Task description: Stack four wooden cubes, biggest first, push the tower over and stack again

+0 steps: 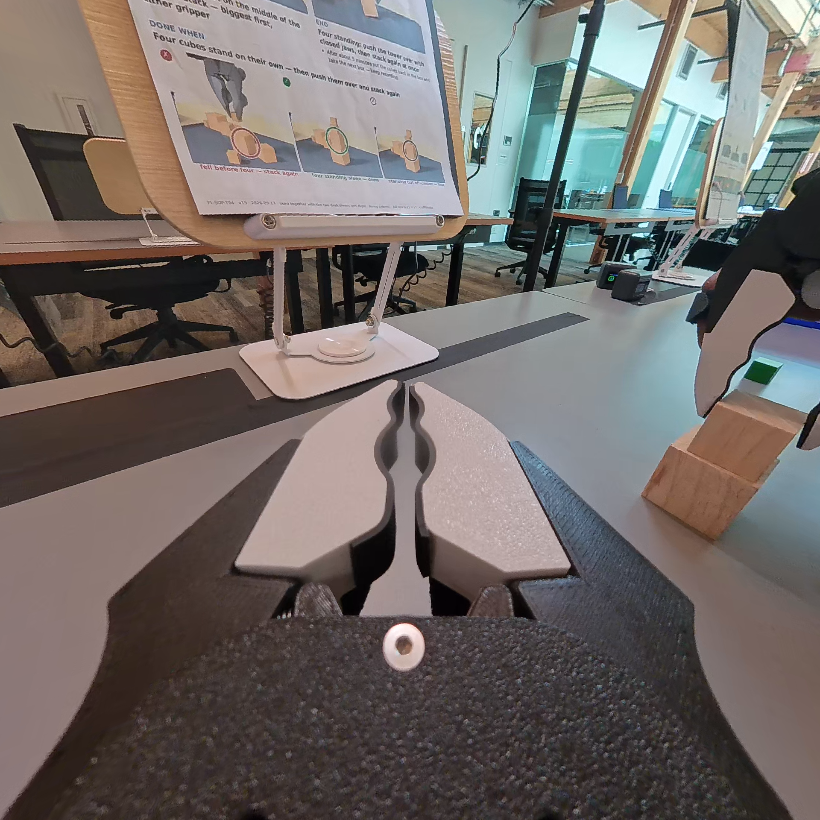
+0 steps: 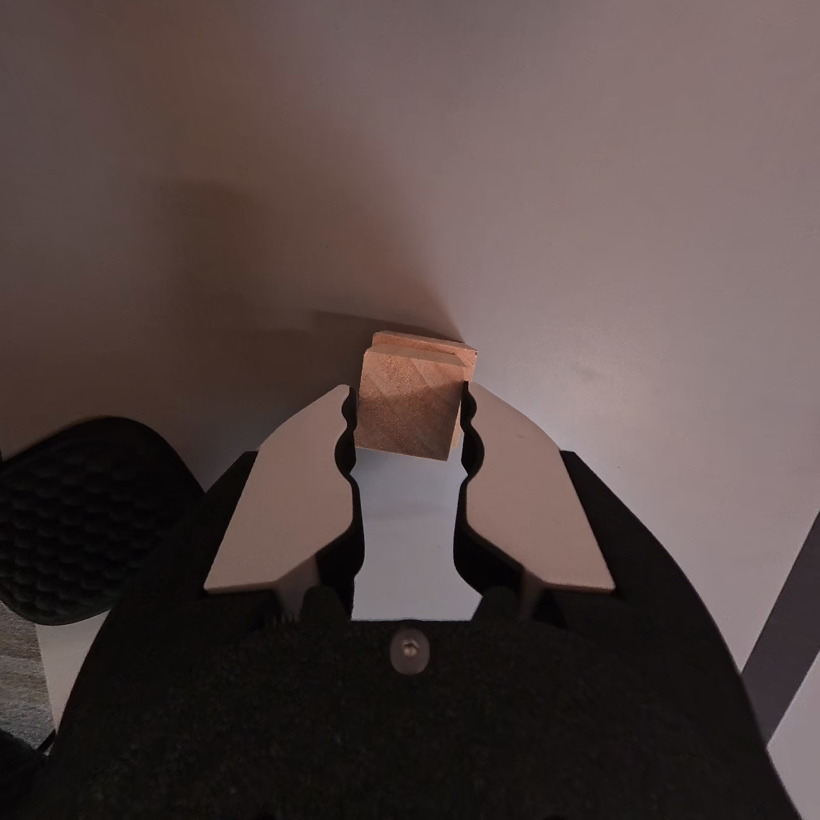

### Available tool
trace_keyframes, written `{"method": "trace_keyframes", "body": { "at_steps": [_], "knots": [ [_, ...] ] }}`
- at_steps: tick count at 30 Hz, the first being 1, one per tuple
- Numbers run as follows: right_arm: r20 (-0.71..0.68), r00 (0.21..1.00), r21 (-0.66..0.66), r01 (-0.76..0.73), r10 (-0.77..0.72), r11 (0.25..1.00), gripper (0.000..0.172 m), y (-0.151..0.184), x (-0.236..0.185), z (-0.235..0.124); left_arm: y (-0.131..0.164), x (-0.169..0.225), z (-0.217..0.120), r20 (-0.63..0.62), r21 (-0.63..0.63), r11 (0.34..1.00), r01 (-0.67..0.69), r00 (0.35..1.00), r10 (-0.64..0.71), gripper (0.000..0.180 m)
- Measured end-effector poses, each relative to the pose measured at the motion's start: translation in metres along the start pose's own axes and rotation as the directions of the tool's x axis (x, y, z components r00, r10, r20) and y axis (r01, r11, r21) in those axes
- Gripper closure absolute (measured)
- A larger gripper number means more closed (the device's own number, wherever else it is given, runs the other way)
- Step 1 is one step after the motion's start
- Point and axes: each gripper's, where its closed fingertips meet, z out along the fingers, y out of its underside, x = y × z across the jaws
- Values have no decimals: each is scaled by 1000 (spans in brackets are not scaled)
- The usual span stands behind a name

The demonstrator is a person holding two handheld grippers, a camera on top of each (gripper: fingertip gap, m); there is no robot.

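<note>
Each gripper, left and right, has a rough, pebbled black body that flares wide at the back, with one pale hex-socket screw set in the middle. Two smooth pale grey fingers taper forward from it. Their inner edges are lined with black pads cut in a wavy, scalloped outline.
</note>
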Motion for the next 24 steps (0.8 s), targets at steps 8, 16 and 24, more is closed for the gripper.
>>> {"method": "trace_keyframes", "body": {
  "at_steps": [8,16,24],
  "knots": [
    [-10,1000,-5,-8,8,1000,127,1,0,0,0,1,0,-2,-1,1000,-1,1000,1,179],
    [-15,1000,3,-28,28,1000,118,0,1,-1,0,1,0,-2,0,1000,0,1000,0,179],
    [-192,966,351,-98,174,931,115,-1,11,-76,-8,-5,-4,32,33,999,-9,999,8,180]
  ]
}}
